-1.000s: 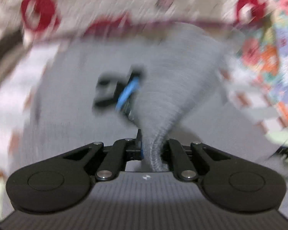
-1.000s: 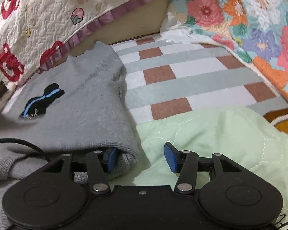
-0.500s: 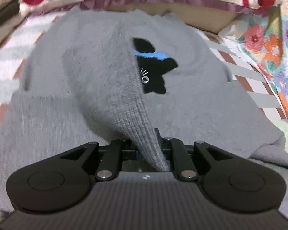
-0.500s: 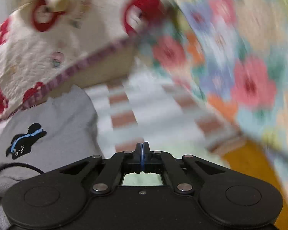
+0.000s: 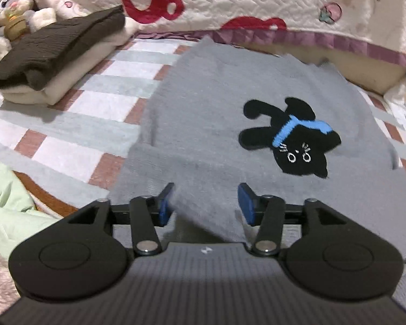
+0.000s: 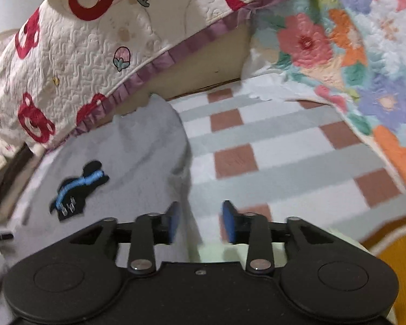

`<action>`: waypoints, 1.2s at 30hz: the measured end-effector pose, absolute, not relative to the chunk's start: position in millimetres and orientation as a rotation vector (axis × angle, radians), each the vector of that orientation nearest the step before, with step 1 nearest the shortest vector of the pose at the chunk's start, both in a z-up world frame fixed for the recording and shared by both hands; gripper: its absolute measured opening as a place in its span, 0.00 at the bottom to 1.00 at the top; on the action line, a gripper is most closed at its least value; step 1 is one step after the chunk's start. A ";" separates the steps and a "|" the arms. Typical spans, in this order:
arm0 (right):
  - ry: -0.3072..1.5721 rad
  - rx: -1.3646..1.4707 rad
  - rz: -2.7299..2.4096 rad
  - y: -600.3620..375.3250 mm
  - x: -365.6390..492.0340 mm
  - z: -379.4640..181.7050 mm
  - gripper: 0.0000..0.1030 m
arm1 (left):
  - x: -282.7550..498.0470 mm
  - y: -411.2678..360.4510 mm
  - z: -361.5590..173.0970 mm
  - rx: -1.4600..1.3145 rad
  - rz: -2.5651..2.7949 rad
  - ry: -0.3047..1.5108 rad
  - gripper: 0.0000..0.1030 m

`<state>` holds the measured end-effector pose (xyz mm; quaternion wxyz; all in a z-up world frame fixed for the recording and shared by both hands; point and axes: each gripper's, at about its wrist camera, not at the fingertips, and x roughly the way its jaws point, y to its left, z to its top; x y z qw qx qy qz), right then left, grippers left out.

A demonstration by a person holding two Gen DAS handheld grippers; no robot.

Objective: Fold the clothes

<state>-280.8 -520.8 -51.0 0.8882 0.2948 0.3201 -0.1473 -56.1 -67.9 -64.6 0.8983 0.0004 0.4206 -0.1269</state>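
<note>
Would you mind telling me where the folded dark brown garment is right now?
In the left wrist view, the folded dark brown garment sits at upper left on a cream folded garment, left of the grey sweater and beside a plush toy.

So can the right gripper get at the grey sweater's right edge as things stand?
Probably yes. The right gripper is open, and the grey sweater has its edge lying just ahead of the left finger on the checked blanket, with nothing between.

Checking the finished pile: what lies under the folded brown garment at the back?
A folded cream garment lies directly under the brown garment, both on the checked blanket. Anything between or beneath them is covered.
</note>
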 end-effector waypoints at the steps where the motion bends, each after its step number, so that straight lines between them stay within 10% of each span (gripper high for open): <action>1: 0.669 0.631 -0.286 -525.9 -271.5 -51.0 0.53 | -53.6 -64.7 -65.1 -0.014 -0.276 0.880 0.52; 14: 0.876 0.688 -0.244 -537.3 -148.9 -125.2 0.65 | -58.2 -88.5 -78.0 0.078 -0.337 0.901 0.53; 18: 0.740 0.577 -0.241 -529.5 -158.6 -109.5 0.05 | -55.5 -84.0 -79.9 0.055 -0.333 0.918 0.53; 21: 0.650 0.474 -0.302 -527.1 -175.7 -91.4 0.01 | -55.4 -85.0 -82.1 0.055 -0.335 0.928 0.53; 28: 0.706 0.648 -0.293 -558.5 -211.7 -104.6 0.11 | -44.1 -87.7 -76.4 0.094 -0.402 0.966 0.55; 32: 0.680 0.771 -0.213 -564.5 -238.0 -94.6 0.51 | -17.5 -69.9 -52.2 0.192 -0.412 0.925 0.65; 36: 0.725 0.848 -0.168 -570.0 -258.3 -94.0 0.51 | 12.6 -41.1 -48.8 0.340 -0.372 0.967 0.67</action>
